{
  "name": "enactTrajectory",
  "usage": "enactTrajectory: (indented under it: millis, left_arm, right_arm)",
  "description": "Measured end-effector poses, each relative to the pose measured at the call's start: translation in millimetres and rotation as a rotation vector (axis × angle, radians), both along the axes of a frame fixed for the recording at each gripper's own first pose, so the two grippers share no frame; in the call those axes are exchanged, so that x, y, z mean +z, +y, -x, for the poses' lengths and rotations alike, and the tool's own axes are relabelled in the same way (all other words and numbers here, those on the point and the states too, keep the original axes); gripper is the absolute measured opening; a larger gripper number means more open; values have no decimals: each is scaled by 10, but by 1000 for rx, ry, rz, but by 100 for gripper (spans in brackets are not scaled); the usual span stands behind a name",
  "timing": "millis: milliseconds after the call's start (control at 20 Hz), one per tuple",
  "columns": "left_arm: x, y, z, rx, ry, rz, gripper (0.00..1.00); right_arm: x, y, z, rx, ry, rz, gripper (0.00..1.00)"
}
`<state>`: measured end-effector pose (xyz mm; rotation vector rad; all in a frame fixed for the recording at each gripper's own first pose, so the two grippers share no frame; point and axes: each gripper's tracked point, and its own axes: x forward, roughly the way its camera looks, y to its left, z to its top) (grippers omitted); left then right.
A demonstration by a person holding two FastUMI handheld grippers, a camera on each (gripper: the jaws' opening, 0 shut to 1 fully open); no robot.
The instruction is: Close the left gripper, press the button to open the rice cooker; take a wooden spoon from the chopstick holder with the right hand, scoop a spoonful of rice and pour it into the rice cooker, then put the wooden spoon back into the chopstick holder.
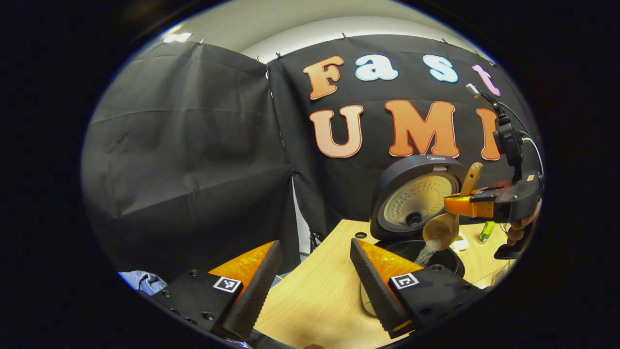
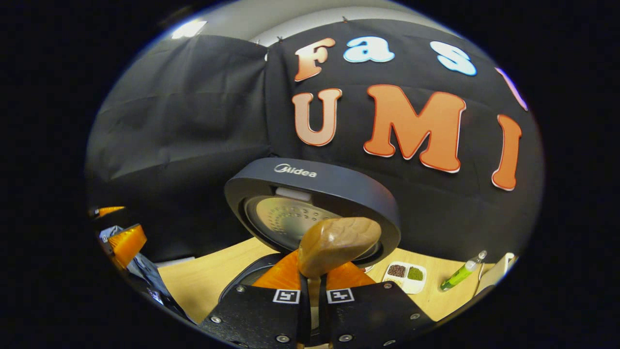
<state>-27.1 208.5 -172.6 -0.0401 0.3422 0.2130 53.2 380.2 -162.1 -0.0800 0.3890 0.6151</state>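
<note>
The dark rice cooker stands open on the wooden table, lid upright, its pot below. My right gripper comes in from the right, shut on the wooden spoon. The spoon is tilted bowl-down over the pot and rice streams out of it. In the right gripper view my right gripper clamps the spoon in front of the cooker lid. My left gripper is open and holds nothing, low over the table to the left of the cooker.
A small white divided dish and a green bottle lie on the table right of the cooker. A hand holds the right gripper. My left gripper sits at the far left. Blue cloth shows by the table's left edge.
</note>
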Motion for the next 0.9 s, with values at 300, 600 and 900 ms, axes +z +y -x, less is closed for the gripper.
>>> enactTrajectory:
  millis: [300, 600, 900]
  left_arm:
    - [21, -28, 1, -5, 3, -9, 88]
    - [115, -126, -18, -17, -4, -20, 96]
    - [171, -404, -65, -43, -4, -2, 96]
  right_arm:
    - [30, 66, 149, 88, -137, 116, 6]
    - [116, -135, 143, 70, -62, 20, 6]
    - [420, -867, 194, -56, 24, -120, 6]
